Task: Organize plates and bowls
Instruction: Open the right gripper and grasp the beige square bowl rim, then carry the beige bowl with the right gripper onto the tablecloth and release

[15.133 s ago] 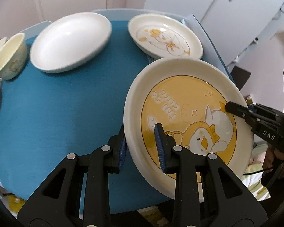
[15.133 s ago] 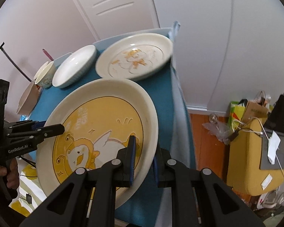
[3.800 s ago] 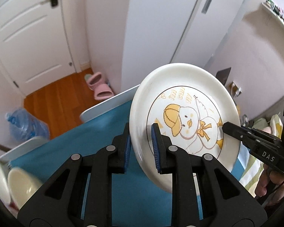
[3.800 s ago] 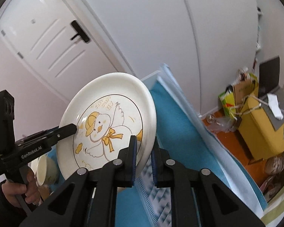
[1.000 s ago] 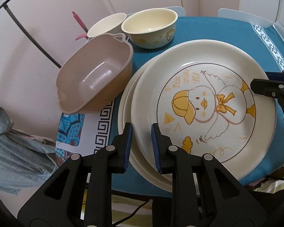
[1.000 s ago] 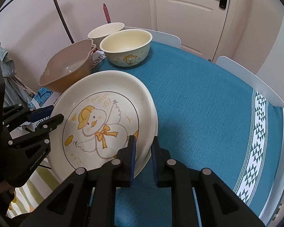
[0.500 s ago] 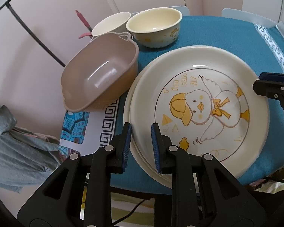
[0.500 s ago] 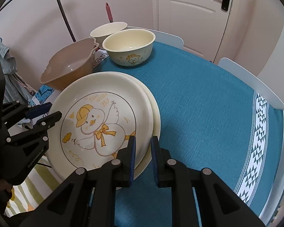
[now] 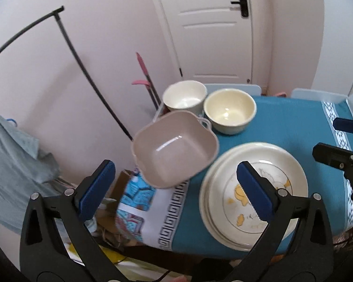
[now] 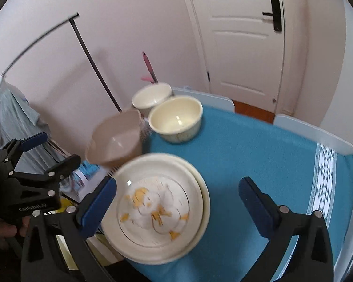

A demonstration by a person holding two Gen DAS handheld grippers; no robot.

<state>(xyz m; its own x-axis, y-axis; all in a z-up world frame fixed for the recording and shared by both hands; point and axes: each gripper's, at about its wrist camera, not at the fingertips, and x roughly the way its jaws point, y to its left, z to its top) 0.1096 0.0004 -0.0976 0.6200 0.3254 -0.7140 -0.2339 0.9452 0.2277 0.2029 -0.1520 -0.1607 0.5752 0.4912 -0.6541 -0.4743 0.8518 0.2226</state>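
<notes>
Glossy cream duck plate [image 9: 268, 185], round with a raised rim and a yellow-capped duck print, lying flat on top of a stack of plates [image 9: 208, 202] at the near edge of the table, on the woven teal tablecloth [image 9: 291, 127]. Just beside the stack, a smooth matte beige square bowl [image 9: 174, 148] with rounded corners and small lug handles, tilted over the table's patterned border. Behind it, two round glazed bowls side by side: a cream bowl [image 9: 230, 110] and a white bowl [image 9: 184, 96], close together.

Left gripper [image 9: 174, 190] spread wide, blue ribbed pads well apart, nothing between them; jaws just opened. Right gripper [image 10: 176, 202] likewise spread wide and empty above the stack, jaws just opened; view blurred.

Half a second ago both pairs of pads pinched tight on opposite rims of the duck plate; now released, plate left resting on the stack. Both views now looking from higher up, door [image 10: 244, 35] and pink wall in sight.
</notes>
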